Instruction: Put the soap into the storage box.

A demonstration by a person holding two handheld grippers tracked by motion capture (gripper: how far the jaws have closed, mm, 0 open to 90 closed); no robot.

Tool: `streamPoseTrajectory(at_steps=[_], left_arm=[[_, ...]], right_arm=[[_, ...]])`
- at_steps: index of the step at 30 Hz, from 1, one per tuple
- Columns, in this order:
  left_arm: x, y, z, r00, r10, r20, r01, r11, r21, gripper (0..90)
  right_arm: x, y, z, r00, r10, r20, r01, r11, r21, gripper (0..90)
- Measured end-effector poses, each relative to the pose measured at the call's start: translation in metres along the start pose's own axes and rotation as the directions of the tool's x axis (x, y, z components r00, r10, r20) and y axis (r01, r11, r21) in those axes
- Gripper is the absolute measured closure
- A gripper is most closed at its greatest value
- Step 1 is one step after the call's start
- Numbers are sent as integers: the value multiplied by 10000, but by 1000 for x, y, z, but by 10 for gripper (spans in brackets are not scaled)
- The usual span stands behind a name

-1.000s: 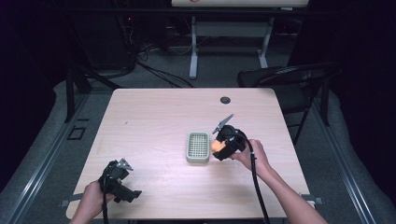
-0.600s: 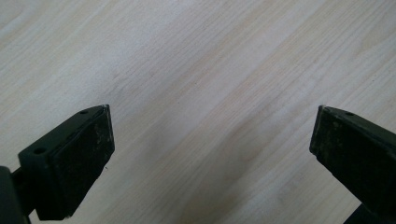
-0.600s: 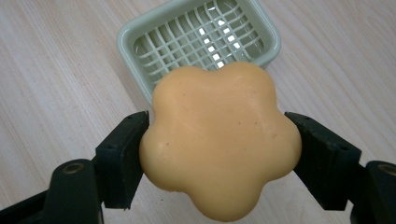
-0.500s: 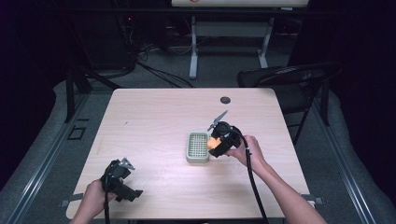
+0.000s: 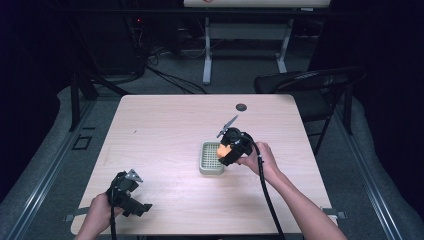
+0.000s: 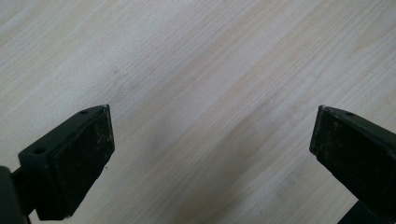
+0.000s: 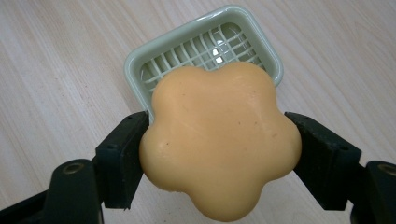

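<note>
Right gripper (image 7: 219,149) is clamped on an orange flower-shaped soap (image 7: 219,144), one black pad pressed against each side of it. Seen from the right gripper view, the soap hangs above a pale green soap dish (image 7: 140,65) with a slatted grid floor, and it covers the near part of the dish; whether the soap touches the dish cannot be told from there. In the high view the right gripper (image 5: 226,150) sits at the right edge of the soap dish (image 5: 207,162), with the soap (image 5: 223,149) showing as a small orange patch between its jaws and the person's right hand (image 5: 257,159) wrapped around the gripper's body. A black cable trails from it back toward the near edge of the tabletop (image 5: 165,125).

Left gripper (image 6: 210,154) has its jaws spread wide with nothing between them (only bare pale wood grain lies beyond the pads). In the high view the left gripper (image 5: 137,207) is held low near the front left corner of the tabletop, well apart from the dish, in the person's left hand (image 5: 100,212).

A small dark round grommet (image 5: 241,106) sits near the far edge of the tabletop, and a black folding chair (image 5: 310,85) stands beyond the far right corner.
</note>
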State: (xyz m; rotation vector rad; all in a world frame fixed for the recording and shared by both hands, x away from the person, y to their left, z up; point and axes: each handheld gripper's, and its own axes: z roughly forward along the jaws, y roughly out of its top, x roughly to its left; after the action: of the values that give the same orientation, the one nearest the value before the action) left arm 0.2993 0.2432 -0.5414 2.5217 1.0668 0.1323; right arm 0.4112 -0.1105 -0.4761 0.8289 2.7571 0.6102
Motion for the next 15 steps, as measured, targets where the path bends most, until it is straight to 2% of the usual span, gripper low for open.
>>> streamPoseTrajectory(at_steps=[9,15], left_arm=[[0,0,0,10000,74,28,-74,10000,3,2],[0,1,0,10000,63,15,-63,10000,-30,2]], right_arm=[[-1,9,4,10000,72,-34,-73,9999,-84,250],[-1,20,18,9996,142,-242,-144,9998,-115,250]])
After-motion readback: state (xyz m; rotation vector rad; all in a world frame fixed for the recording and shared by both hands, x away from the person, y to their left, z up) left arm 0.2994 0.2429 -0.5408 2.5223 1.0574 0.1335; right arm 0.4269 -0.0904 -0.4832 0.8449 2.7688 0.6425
